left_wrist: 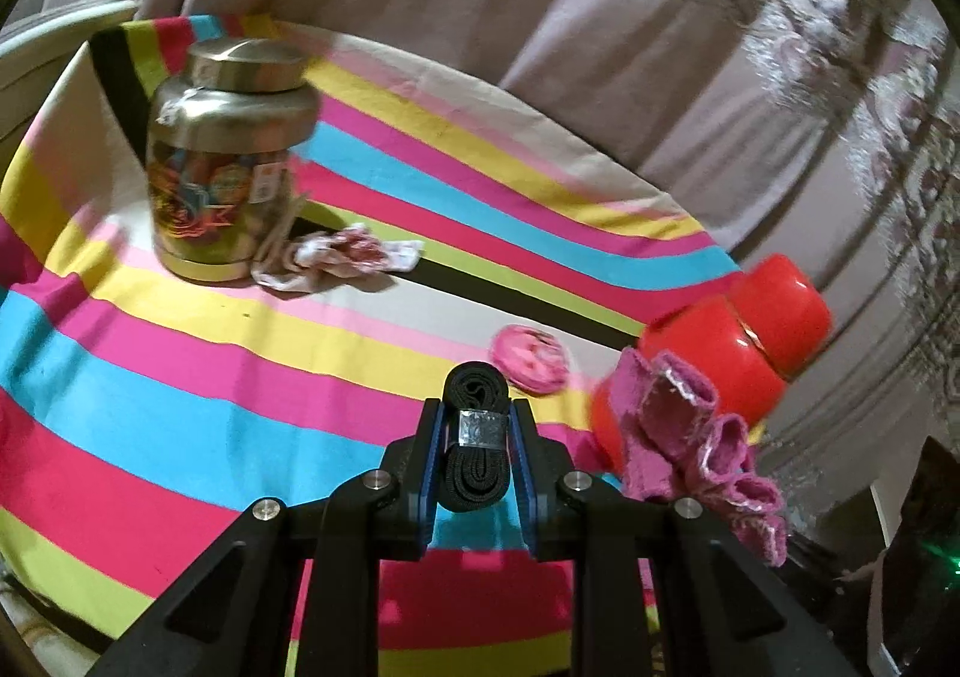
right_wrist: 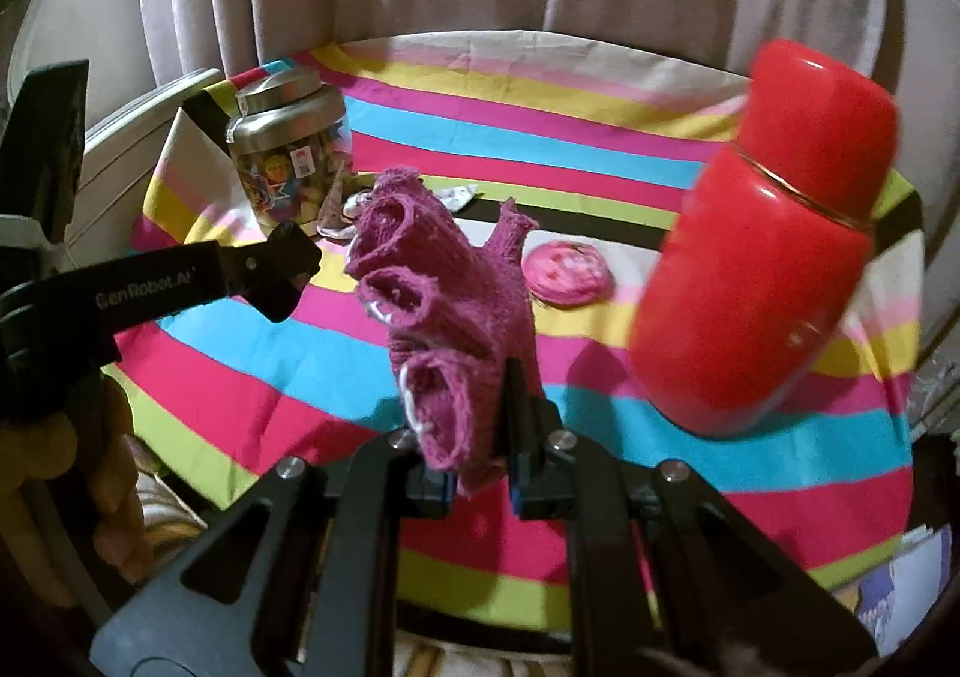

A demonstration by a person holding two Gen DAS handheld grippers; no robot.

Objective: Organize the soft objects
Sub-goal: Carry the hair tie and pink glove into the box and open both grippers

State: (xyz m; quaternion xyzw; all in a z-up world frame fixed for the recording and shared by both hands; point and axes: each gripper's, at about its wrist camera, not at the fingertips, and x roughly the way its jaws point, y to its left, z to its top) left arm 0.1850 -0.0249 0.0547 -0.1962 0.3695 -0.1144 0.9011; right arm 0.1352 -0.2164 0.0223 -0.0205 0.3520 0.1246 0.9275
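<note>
The black strap roll [left_wrist: 476,437], bound with a silver band, sits clamped between the pads of the left gripper [left_wrist: 477,458] and rides clear of the striped cloth [left_wrist: 180,377] that covers the table. The pink glove [right_wrist: 444,317] is pinched at its cuff in the right gripper [right_wrist: 480,473], whose jaws are squeezed tight; its 3 open finger tubes point up and away from the camera, so most of the glove hangs unsupported.

Both soft things are in the air over the near edge of the table, so the step in hand looks like carrying them to wherever they are to be gathered; that spot cannot be told from here.

To do it well, keep both grips firm until each thing rests on the cloth. The glove is floppy and may swing, so carry it slowly. The red flask [right_wrist: 762,233] stands just beside it toward the right edge and looks easy to topple, so pass wide of it.

Further out, a round pink thing [left_wrist: 529,365] lies flat near the middle of the table. A crumpled white and red cloth [left_wrist: 336,257] rests against the foot of the candy jar [left_wrist: 222,161] near the far left corner. These 2 loose pieces probably still need sorting, so set the carried things down where they leave room for them.
</note>
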